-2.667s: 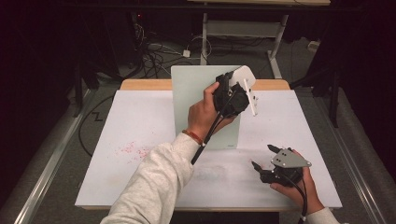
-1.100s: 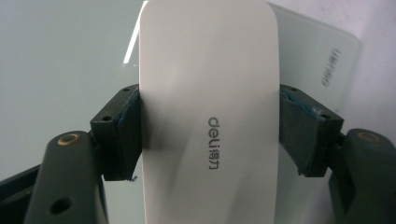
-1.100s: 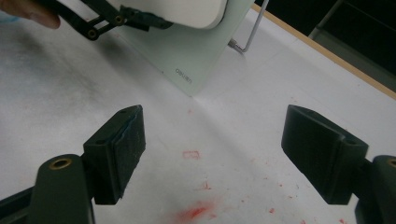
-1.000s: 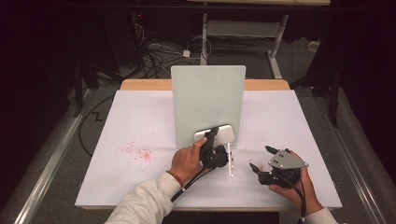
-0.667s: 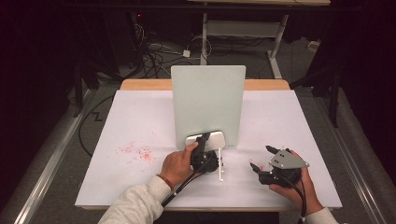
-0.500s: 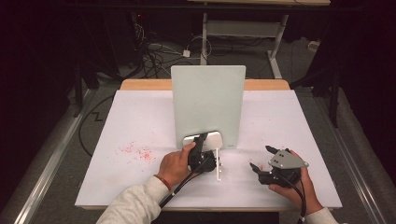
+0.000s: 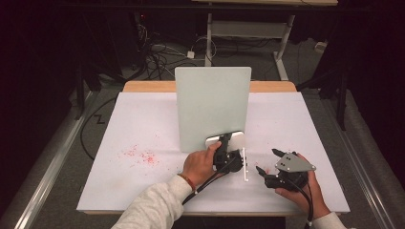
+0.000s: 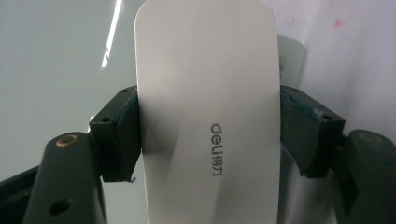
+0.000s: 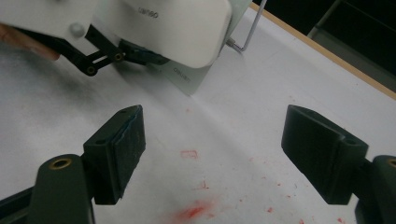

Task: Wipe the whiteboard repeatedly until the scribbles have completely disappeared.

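Nearest, the right gripper [image 7: 267, 164] rests low on the table [image 7: 143, 124], jaws spread wide and empty, right of the upright green board [image 7: 212, 107]. The left gripper [image 7: 228, 148] clamps the white mouse [image 8: 210, 116] squarely between its jaws at the board's foot.

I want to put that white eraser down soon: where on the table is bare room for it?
Bare paper lies left of the upright board, apart from the red marks, and right of the board above the right gripper. It is crowded at the board's foot, where the left gripper holds the white eraser beside a thin rod.
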Demonstrator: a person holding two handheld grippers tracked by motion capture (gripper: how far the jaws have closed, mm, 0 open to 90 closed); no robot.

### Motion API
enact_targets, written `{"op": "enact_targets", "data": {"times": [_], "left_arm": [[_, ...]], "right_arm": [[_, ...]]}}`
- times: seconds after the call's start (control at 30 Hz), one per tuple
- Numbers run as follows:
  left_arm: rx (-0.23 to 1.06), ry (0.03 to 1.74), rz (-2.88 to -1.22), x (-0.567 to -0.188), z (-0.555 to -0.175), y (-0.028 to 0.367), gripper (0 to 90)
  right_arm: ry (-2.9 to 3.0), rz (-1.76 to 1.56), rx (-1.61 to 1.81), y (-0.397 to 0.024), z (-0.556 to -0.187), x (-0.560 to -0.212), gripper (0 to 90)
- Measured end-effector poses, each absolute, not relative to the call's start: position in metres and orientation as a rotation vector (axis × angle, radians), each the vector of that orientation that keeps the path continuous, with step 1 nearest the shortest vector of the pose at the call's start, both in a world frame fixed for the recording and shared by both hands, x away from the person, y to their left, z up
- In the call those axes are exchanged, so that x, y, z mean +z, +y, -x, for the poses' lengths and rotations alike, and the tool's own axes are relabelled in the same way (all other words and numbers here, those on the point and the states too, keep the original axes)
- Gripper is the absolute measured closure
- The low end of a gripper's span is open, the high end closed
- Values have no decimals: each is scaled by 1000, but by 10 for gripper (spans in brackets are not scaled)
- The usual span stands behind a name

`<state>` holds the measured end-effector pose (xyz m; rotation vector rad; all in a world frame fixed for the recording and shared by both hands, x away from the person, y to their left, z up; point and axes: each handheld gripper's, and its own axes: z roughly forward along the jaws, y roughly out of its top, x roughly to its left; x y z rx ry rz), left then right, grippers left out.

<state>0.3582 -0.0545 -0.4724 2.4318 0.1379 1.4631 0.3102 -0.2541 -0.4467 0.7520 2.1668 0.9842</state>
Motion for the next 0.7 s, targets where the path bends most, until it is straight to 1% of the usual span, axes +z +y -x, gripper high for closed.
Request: {"op": "enact_targets", "data": {"times": [0.17,0.23,0.33,0.53,0.7], "left_arm": [[1461,201,-2357,-452,-365,-53,288],[1466,246,-2325,-442,-369,-48,289],[1433,319,-2297,-432,-372,-36,290],[1454,313,-2345,-445,-365,-16,291],[1344,326,-2359,-451,-356,8,291]], "right_arm": [[2171,-749,984,-255,-311,-447,224],[2169,-748,986,-255,-310,-447,224],[2162,-749,986,-256,-310,-446,224],[2163,-752,986,-255,-310,-446,224],[2160,-749,990,-255,-309,-445,224]]}}
